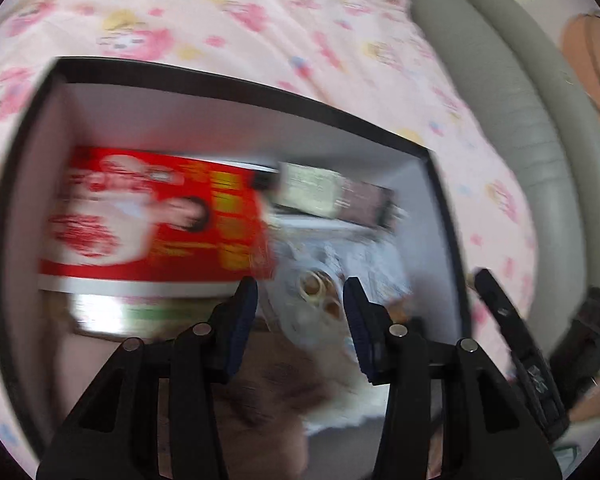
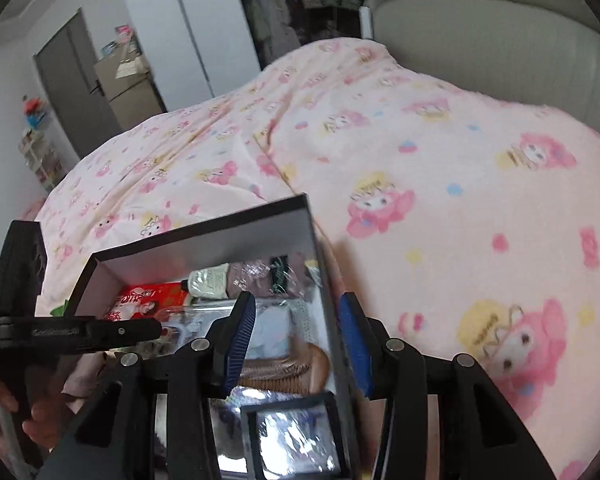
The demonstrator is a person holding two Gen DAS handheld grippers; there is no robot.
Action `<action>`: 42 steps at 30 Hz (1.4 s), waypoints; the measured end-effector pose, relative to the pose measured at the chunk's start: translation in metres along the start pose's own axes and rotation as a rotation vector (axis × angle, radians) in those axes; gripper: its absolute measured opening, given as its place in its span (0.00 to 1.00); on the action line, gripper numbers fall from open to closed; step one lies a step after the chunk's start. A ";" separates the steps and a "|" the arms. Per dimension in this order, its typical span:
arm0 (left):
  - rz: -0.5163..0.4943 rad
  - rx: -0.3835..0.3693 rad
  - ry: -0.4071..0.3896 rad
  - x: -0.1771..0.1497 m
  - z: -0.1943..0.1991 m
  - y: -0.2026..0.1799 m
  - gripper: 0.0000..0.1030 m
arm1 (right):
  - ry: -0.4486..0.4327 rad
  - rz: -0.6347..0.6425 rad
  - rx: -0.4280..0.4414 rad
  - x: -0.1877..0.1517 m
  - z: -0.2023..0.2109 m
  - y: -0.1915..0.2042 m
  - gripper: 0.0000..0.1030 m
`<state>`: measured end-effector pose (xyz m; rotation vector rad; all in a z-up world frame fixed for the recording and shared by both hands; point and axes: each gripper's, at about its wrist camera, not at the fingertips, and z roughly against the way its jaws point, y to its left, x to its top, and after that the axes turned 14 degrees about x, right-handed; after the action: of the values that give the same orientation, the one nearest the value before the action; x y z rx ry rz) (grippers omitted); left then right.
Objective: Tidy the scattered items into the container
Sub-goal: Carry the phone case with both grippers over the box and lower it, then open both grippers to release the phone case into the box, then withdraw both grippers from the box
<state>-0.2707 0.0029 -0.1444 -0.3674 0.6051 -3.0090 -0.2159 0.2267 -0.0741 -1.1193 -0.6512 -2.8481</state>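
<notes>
A black-rimmed box [image 1: 260,88] with white inner walls lies on the bed. Inside it are a red printed packet [image 1: 156,216], a pale tube [image 1: 308,190], a clear wrapper of round snacks [image 1: 320,288] and a brown furry item [image 1: 268,392]. My left gripper [image 1: 300,308] hovers open over the box's contents, nothing pressed between its pads. In the right wrist view the box [image 2: 204,232] also shows the red packet [image 2: 140,304], the tube [image 2: 208,280] and a brown comb [image 2: 284,364]. My right gripper [image 2: 296,332] is open, its fingers straddling the box's right wall without touching it.
A pink cartoon-print quilt [image 2: 460,200] covers the bed around the box. A grey padded headboard [image 2: 500,40] runs behind it. A hand [image 2: 4,400] holds the left gripper [image 2: 100,330] at the box's left. A door [image 2: 72,80] and cardboard boxes [image 2: 128,80] stand far left.
</notes>
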 end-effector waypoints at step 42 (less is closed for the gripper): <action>-0.181 0.202 -0.400 -0.228 0.197 -0.031 0.60 | -0.017 0.258 0.090 -0.119 0.164 0.146 0.45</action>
<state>-0.0022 -0.0208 -0.0060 -1.0235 0.2434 -2.9856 0.0025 0.1397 0.0104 -1.1243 -0.5816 -2.5704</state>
